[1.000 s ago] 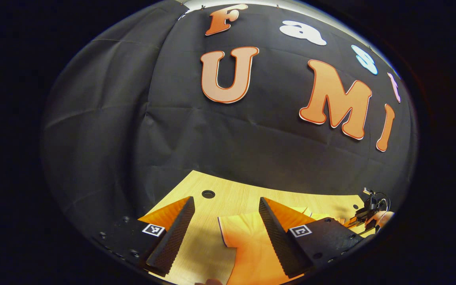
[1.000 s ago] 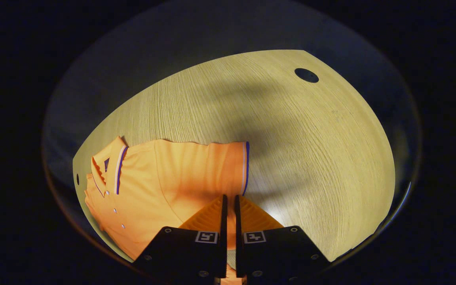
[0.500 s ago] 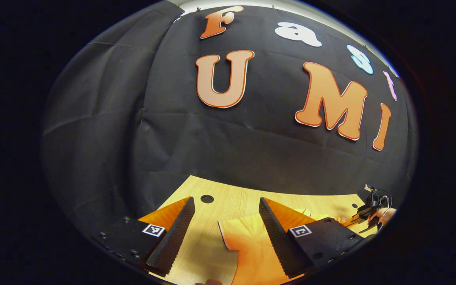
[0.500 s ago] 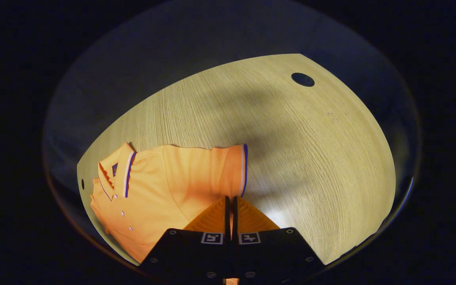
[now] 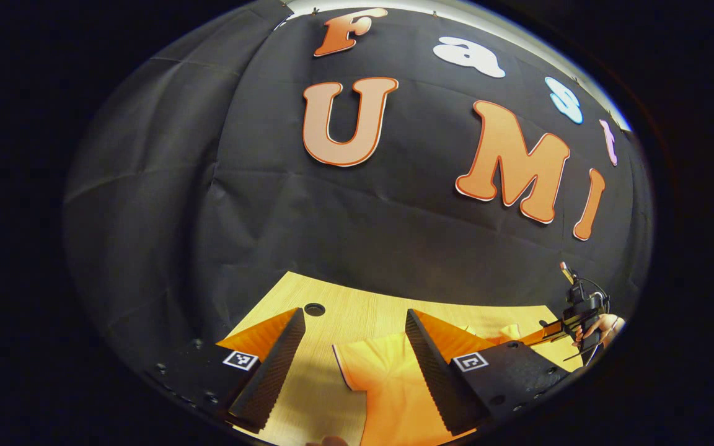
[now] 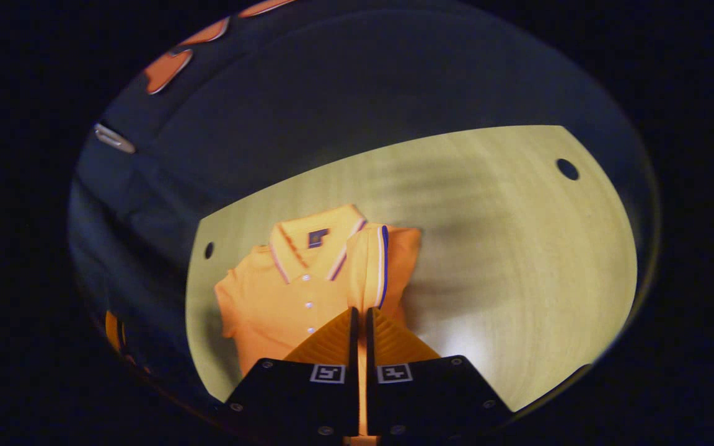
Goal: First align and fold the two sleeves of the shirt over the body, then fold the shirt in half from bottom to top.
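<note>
An orange polo shirt (image 6: 270, 297) with a striped collar (image 6: 313, 238) lies face up on the wooden table (image 6: 518, 260). In the right gripper view, my right gripper (image 6: 360, 310) is shut on the hem of one short sleeve (image 6: 372, 260). That sleeve is lifted and stands folded beside the collar. In the left gripper view, my left gripper (image 5: 352, 313) is open, low over the table. The other sleeve of the shirt (image 5: 388, 384) lies between and below its fingers. The right gripper (image 5: 583, 316), held by a hand (image 5: 605, 325), shows at the far right.
The table has round cable holes (image 6: 567, 168) (image 6: 209, 250) (image 5: 314, 308) near its corners. The black cloth wall (image 5: 332, 217) stands right behind the table's far edge. Bare wood lies to the right of the shirt in the right gripper view.
My right gripper has lifted the sleeve it holds and swung it inward toward the collar, turning to face the shirt's front. The left gripper has barely moved and stays open.
</note>
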